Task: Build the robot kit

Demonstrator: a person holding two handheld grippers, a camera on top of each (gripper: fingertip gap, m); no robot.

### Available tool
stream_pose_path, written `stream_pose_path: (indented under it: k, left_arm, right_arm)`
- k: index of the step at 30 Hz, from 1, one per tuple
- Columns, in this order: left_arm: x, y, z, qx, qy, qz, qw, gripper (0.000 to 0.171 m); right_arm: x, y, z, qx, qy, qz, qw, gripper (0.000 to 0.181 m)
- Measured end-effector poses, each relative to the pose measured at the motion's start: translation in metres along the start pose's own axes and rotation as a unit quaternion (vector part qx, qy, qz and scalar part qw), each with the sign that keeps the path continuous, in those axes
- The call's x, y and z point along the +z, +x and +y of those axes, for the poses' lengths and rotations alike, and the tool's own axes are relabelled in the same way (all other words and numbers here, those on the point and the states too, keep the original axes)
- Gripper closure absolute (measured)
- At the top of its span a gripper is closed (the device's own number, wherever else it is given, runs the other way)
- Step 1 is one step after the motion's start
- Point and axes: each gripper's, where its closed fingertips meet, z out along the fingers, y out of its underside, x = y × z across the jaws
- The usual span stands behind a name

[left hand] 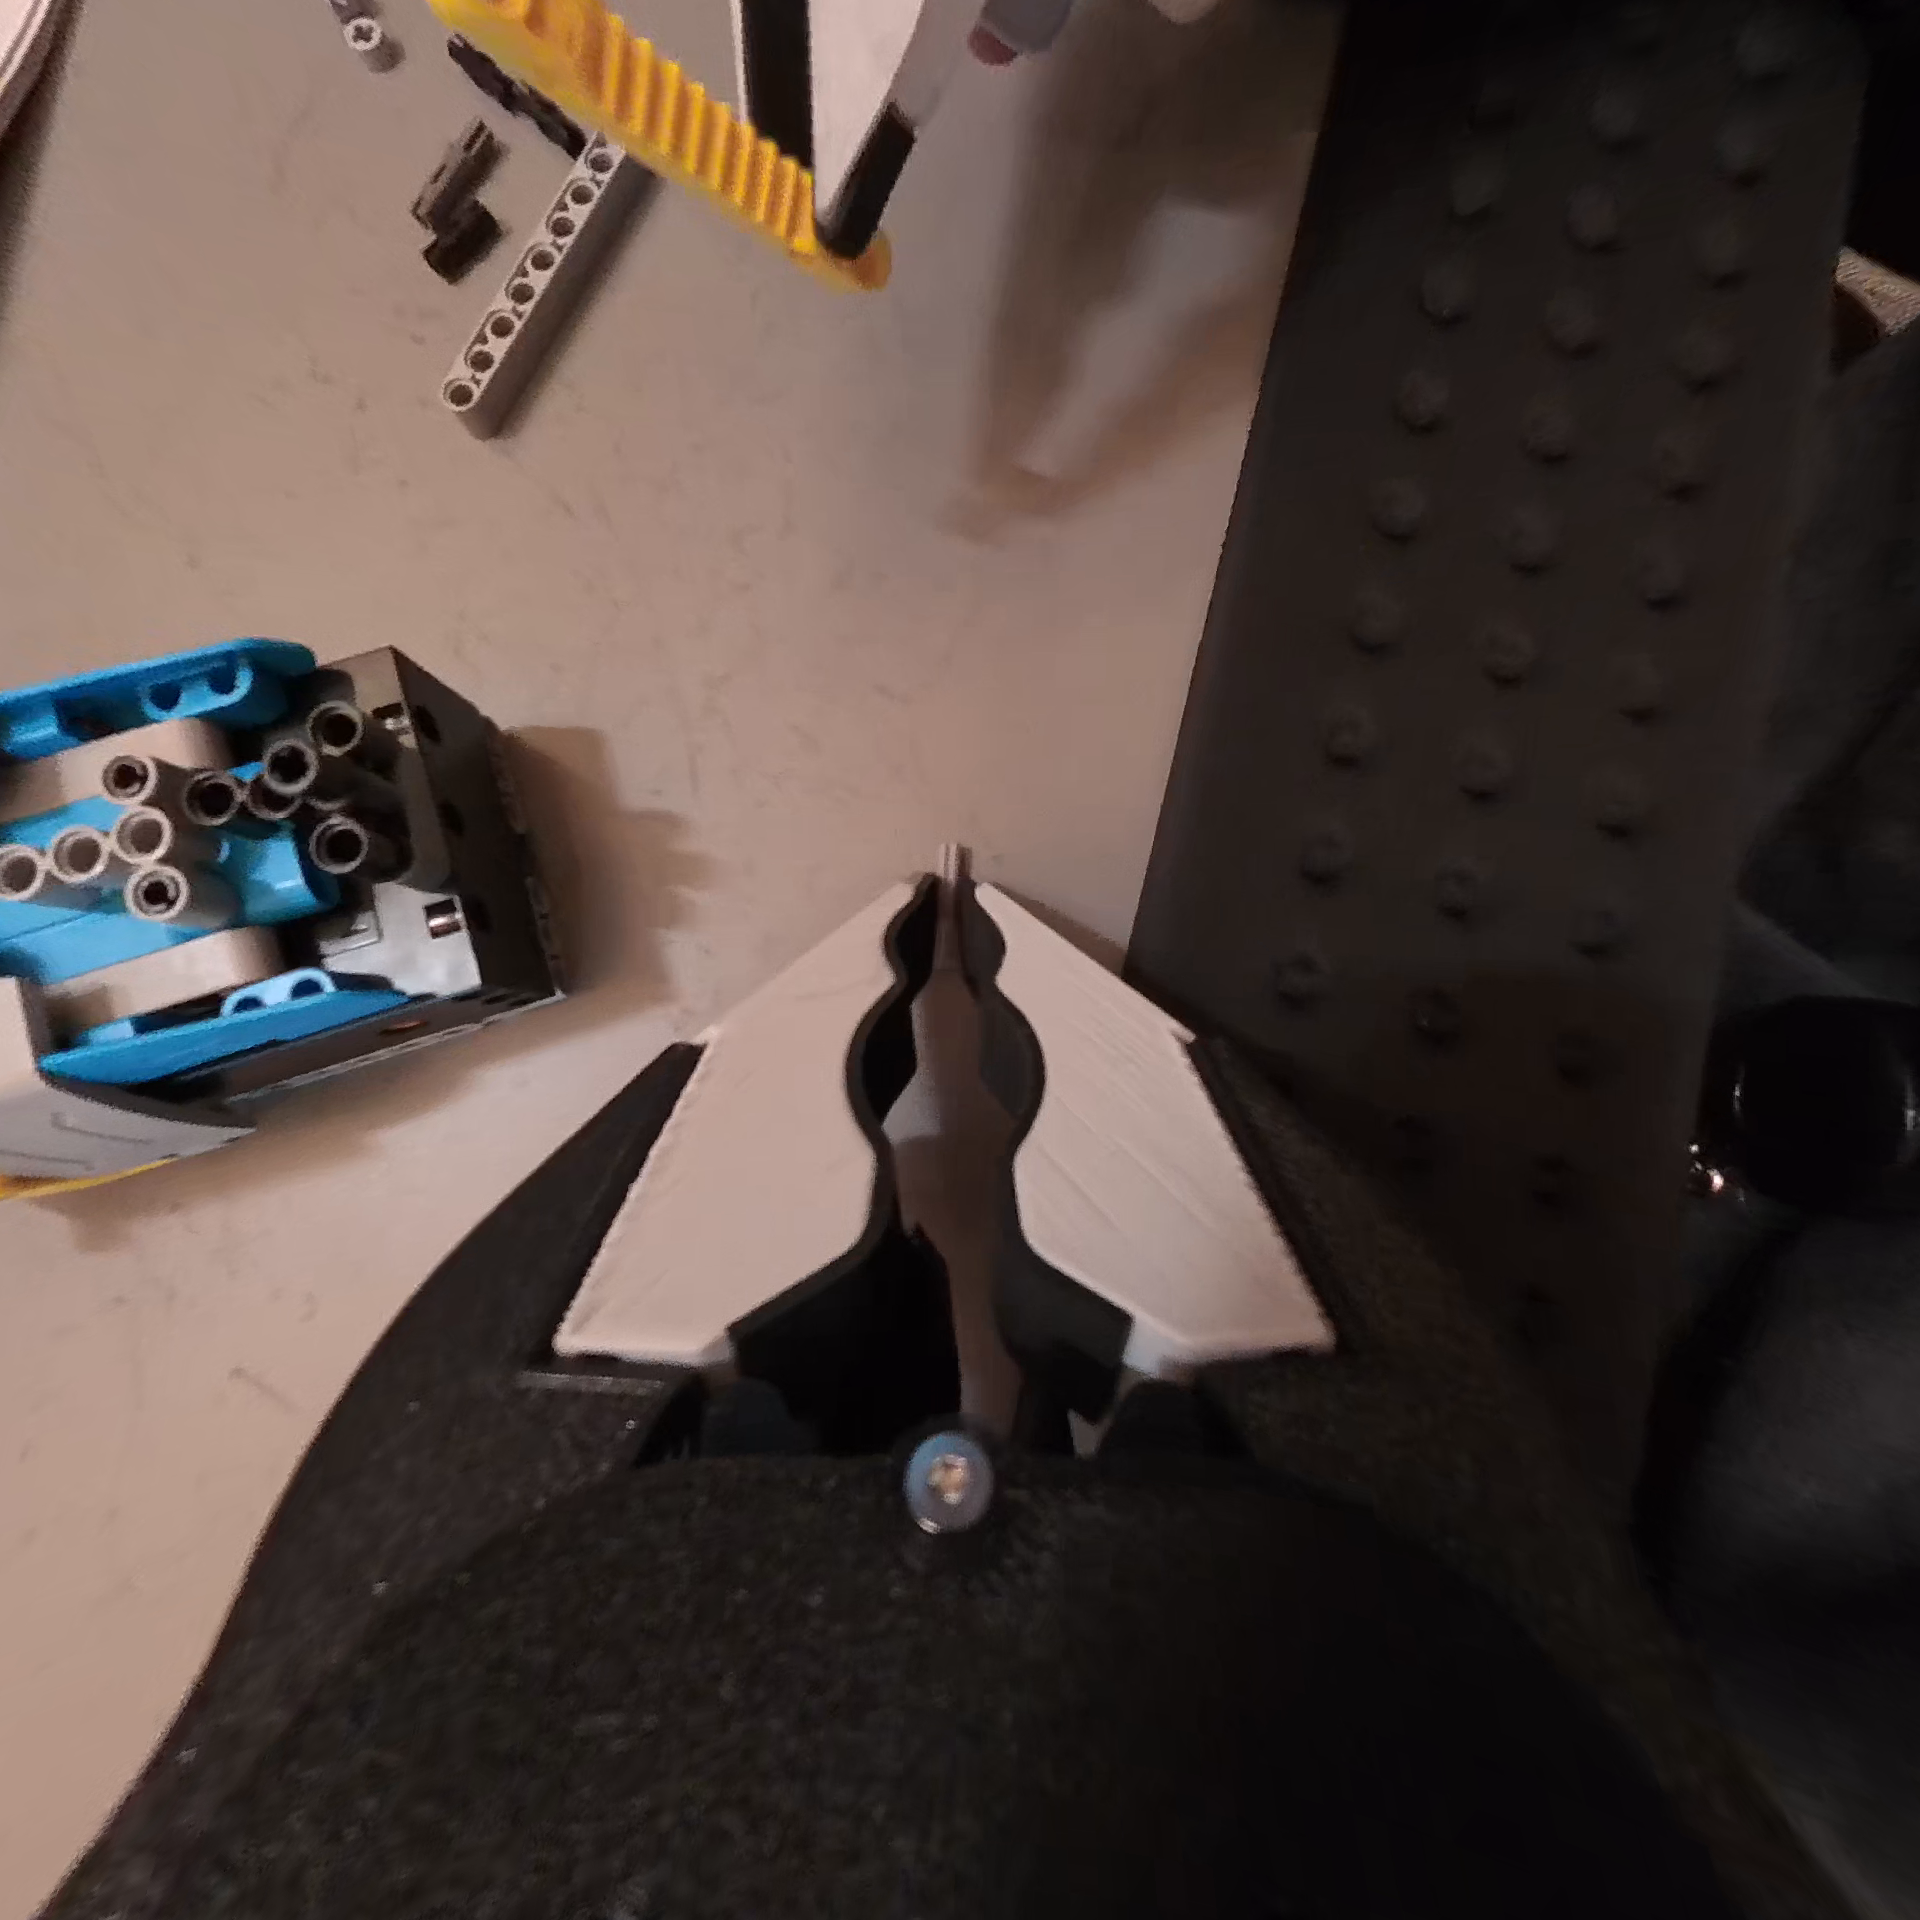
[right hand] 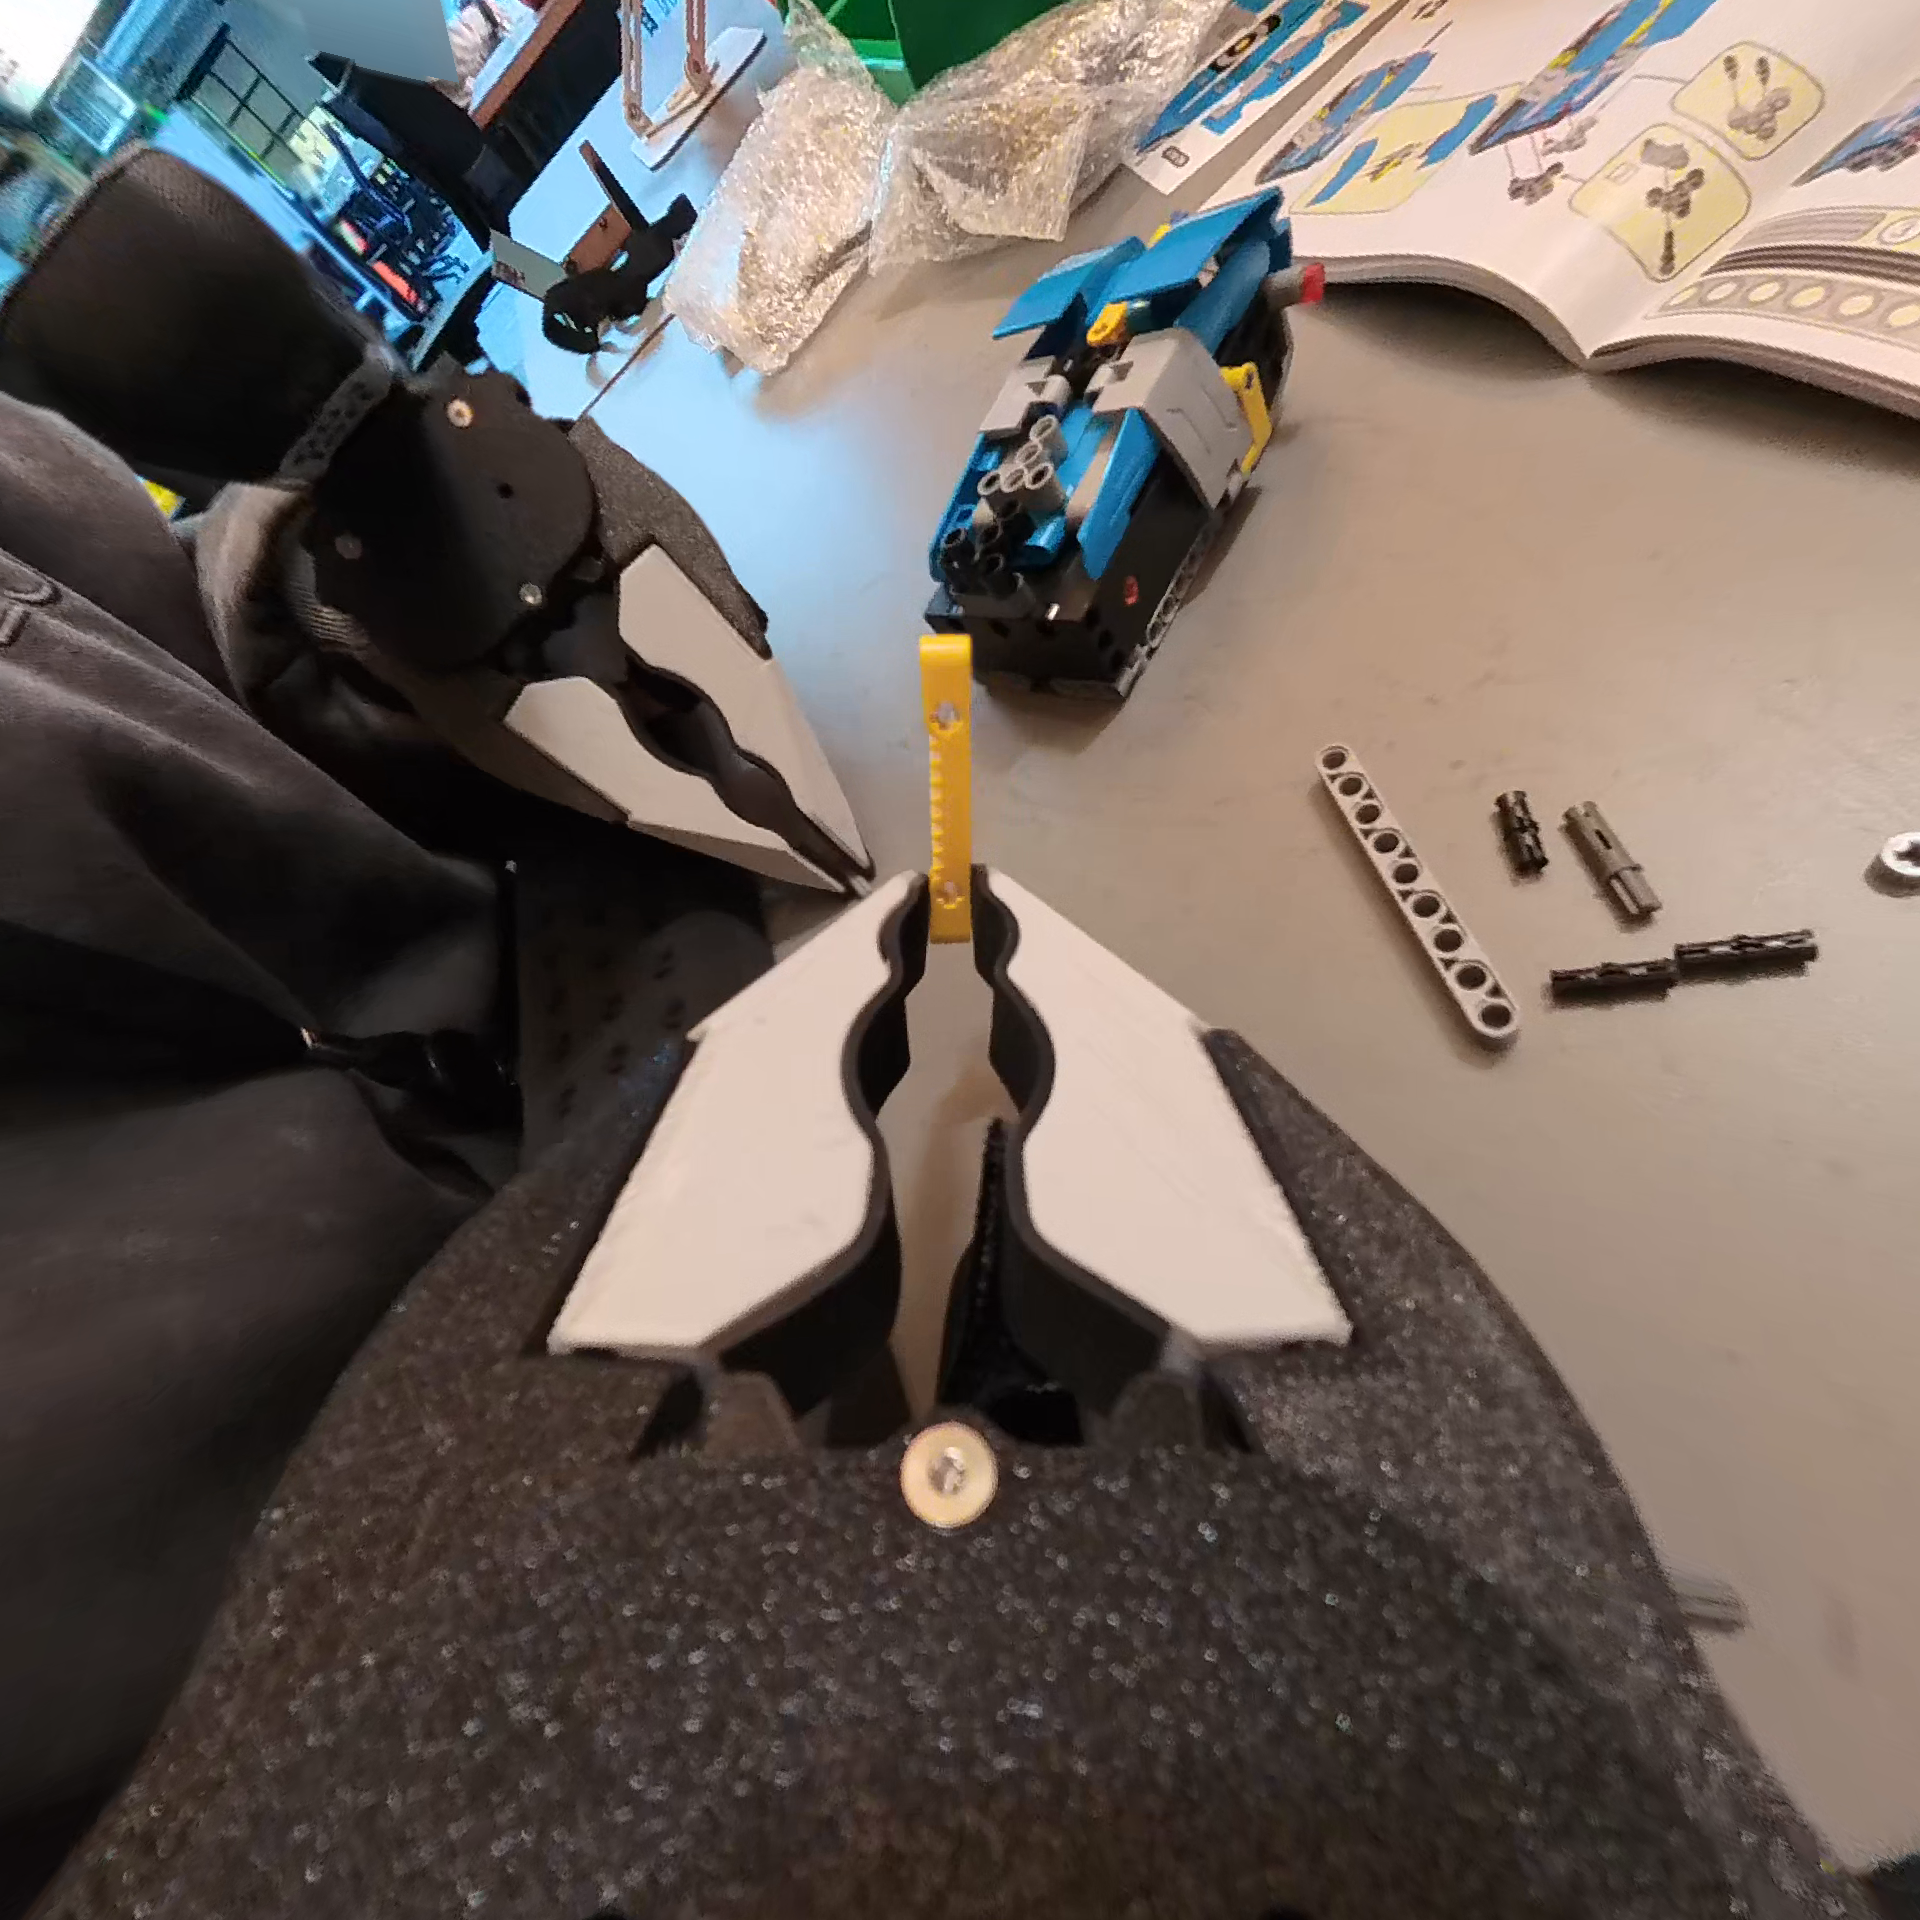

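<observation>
Right gripper pinches a yellow toothed rack by its near end; the booklet far right shows diagrams. Left gripper is closed, holding nothing.

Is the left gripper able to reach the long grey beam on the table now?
Probably yes: the left gripper is shut and empty, with bare table between it and the grey beam.

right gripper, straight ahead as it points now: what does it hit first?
Likely the blue model. The right gripper is shut on a yellow rack that points just left of the model's near end; depth is unclear, so it might pass beside it.
</observation>
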Motion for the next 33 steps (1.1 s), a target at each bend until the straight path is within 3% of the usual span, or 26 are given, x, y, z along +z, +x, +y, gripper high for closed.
stream_pose_path:
  k: [2, 4, 7, 9, 11, 15, 22, 33]
  left_arm:
    - [-0.001, -0.007, -0.009, -0.001, 0.023, -0.027, 0.999, 0.169]
    - [-0.014, -0.009, -0.042, -0.022, 0.108, -0.031, 0.993, 0.169]
    - [-0.037, -0.005, -0.086, -0.068, 0.242, 0.015, 0.968, 0.169]
    - [-0.042, -0.009, -0.096, -0.088, 0.294, 0.037, 0.951, 0.168]
    - [-0.046, -0.014, -0.100, -0.098, 0.325, 0.041, 0.940, 0.169]
    - [-0.053, -0.017, -0.096, -0.058, 0.336, -0.001, 0.940, 0.168]
    - [-0.042, -0.016, -0.085, 0.037, 0.276, -0.087, 0.956, 0.168]
    - [-0.031, -0.016, -0.074, 0.062, 0.228, -0.099, 0.967, 0.169]
  right_arm:
    - [0.003, -0.008, -0.005, 0.026, 0.010, -0.026, 0.999, 0.174]
    - [0.007, -0.022, -0.012, 0.070, 0.025, -0.085, 0.994, 0.174]
    - [0.007, -0.033, -0.022, 0.159, 0.054, -0.174, 0.970, 0.174]
    - [0.002, -0.036, -0.030, 0.206, 0.084, -0.225, 0.949, 0.175]
    - [-0.003, -0.040, -0.035, 0.199, 0.095, -0.246, 0.944, 0.175]
    - [-0.002, -0.043, -0.037, 0.204, 0.099, -0.264, 0.937, 0.175]
    - [0.007, -0.040, -0.031, 0.179, 0.076, -0.226, 0.954, 0.175]
    - [0.018, -0.033, -0.014, 0.101, 0.023, -0.131, 0.986, 0.175]
